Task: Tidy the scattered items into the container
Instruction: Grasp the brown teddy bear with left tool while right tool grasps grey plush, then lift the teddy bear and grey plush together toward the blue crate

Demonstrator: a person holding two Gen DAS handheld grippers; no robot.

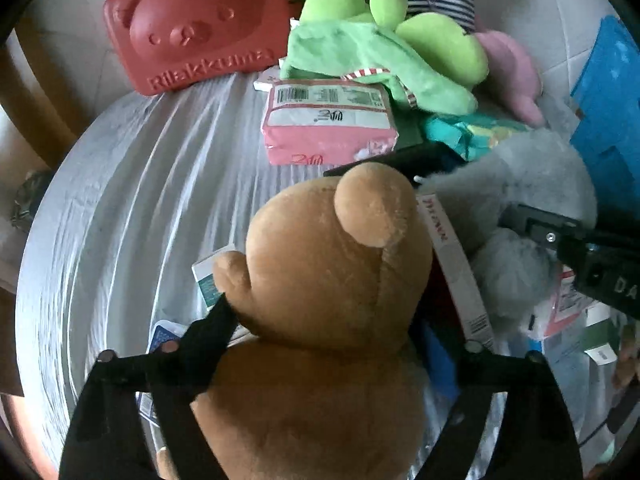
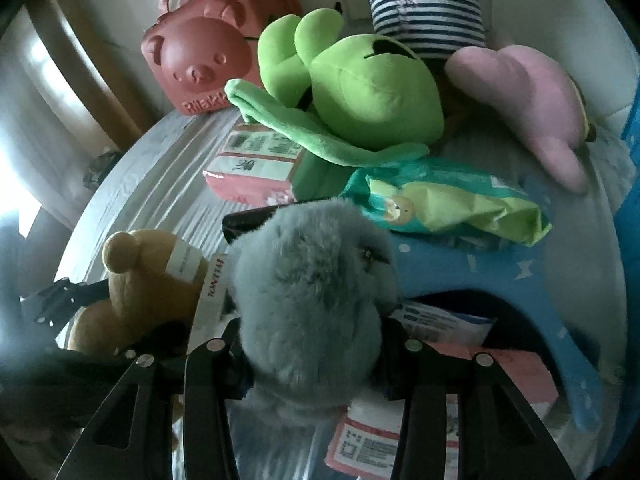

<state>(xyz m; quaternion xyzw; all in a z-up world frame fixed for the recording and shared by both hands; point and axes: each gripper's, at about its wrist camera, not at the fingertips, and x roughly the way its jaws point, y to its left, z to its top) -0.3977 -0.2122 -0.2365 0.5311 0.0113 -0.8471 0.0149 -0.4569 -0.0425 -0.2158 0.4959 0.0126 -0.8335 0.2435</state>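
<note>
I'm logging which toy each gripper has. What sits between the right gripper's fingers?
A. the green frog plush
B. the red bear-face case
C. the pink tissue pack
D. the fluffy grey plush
D: in the right wrist view the fluffy grey plush fills the gap of the right gripper, its fingers against the toy's sides.

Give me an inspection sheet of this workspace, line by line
Surface: round table under wrinkled white cover.
Job's things: brown teddy bear, grey plush, green frog plush, pink plush, pink tissue pack, green packet.
Container: red bear-face case at the far edge.
Clutter: boxes and leaflets under the toys.
Grippers: left gripper straddles the bear; right gripper shut on grey plush.
Cables: nothing seen.
Surroundings: wall behind; too dim otherwise.
</note>
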